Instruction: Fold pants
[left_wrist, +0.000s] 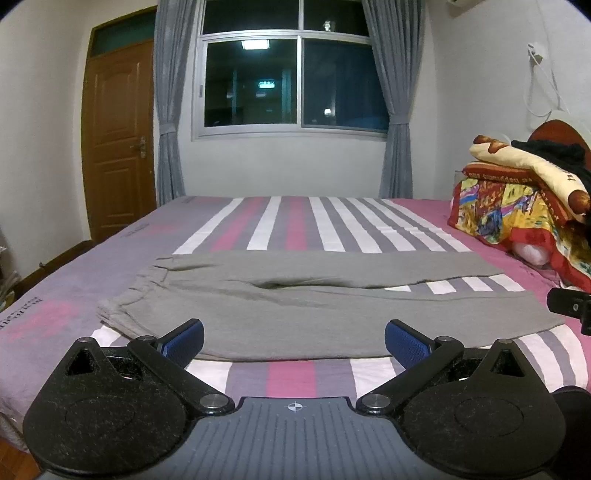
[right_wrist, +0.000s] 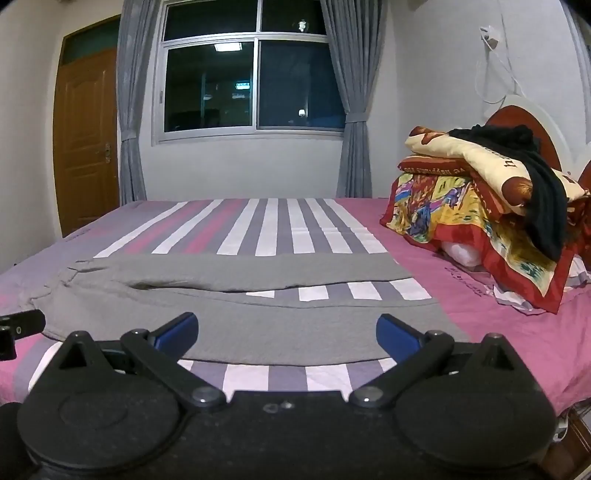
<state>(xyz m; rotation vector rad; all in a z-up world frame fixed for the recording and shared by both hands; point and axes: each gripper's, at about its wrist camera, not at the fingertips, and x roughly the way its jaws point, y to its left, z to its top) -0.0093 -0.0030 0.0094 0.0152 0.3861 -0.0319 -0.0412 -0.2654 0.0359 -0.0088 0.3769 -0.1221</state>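
Grey pants (left_wrist: 295, 306) lie flat on the striped bed (left_wrist: 288, 373), waistband at the left, both legs running to the right with a narrow gap between them. They also show in the right wrist view (right_wrist: 240, 317). My left gripper (left_wrist: 294, 341) is open and empty, just in front of the near edge of the pants, toward the waist end. My right gripper (right_wrist: 286, 334) is open and empty, at the near edge of the pants toward the leg ends. The right gripper's body shows at the right edge of the left wrist view (left_wrist: 570, 306).
A pile of colourful folded blankets (right_wrist: 480, 210) with a black garment (right_wrist: 535, 192) on top sits at the head of the bed on the right. A window with grey curtains (left_wrist: 288, 74) and a wooden door (left_wrist: 118, 136) are beyond the bed.
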